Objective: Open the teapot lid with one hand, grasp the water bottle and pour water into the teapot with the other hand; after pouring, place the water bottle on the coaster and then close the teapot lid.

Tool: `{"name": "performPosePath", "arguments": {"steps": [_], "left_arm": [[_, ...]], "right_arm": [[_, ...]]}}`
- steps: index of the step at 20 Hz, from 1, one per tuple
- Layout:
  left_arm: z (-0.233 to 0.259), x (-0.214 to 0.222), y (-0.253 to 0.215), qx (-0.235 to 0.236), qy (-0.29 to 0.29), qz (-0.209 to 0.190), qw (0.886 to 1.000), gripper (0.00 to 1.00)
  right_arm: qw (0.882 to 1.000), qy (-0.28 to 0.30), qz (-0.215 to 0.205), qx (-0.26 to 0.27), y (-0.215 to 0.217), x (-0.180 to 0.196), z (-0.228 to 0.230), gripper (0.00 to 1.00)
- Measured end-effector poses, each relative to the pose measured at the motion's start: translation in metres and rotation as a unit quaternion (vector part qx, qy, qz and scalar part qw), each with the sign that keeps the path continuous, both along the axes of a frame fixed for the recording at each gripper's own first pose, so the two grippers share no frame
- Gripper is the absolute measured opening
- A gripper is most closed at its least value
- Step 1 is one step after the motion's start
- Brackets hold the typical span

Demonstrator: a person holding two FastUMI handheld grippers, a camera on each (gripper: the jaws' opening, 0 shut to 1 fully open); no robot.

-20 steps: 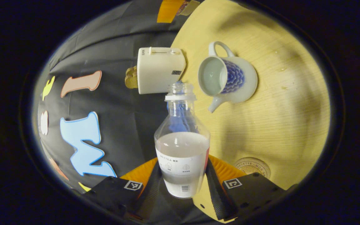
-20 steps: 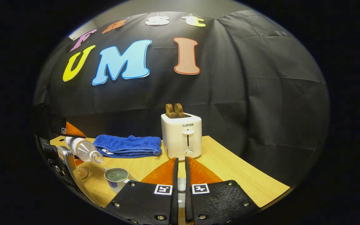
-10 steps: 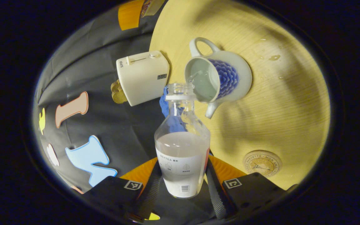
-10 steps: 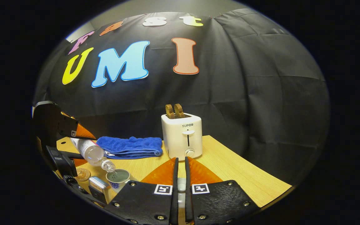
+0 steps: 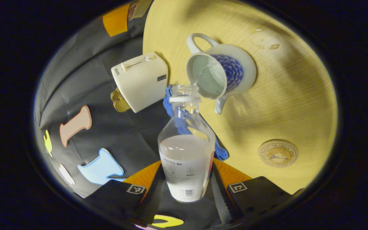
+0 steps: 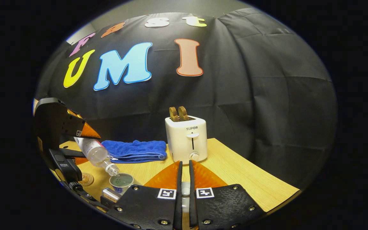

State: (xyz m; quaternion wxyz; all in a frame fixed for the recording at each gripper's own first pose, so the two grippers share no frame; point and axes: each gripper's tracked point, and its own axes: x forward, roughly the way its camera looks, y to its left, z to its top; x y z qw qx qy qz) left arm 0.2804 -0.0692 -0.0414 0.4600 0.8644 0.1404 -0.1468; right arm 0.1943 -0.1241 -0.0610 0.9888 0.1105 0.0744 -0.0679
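Currently pouring: clear plastic water bottle (image 5: 186, 150) pinched in left gripper (image 5: 187, 191) jaws, tipped over open white-and-blue ceramic teapot (image 5: 222, 72) on wooden surface (image 5: 283, 105); right gripper (image 6: 184, 188) jaws nearly together on small pale piece, presumably lid; round cork coaster (image 5: 278, 153) vacant, bottle placement and lid closing outstanding.

Left tongs (image 5: 187, 179) clamped (right (image 6: 184, 191) closed).

You are working under dim, warm overhead light: the pale wooden desk (image 5: 283, 105) is glowing brightest in the left gripper view, with soft shadows pooling beside the white-and-blue ceramic teapot (image 5: 222, 72). Fisheye bending is curving every edge, and both views are staying fairly sharp.
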Motion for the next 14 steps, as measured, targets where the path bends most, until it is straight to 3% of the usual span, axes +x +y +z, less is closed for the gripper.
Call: {"name": "performPosePath", "arguments": {"steps": [14], "left_arm": [[0.026,0.002,-0.012,0.112,-0.021,-0.019,0.993,0.86]], "right_arm": [[1.000,-0.004,-0.004,0.006,-0.004,-0.001,0.002,0.08]]}}
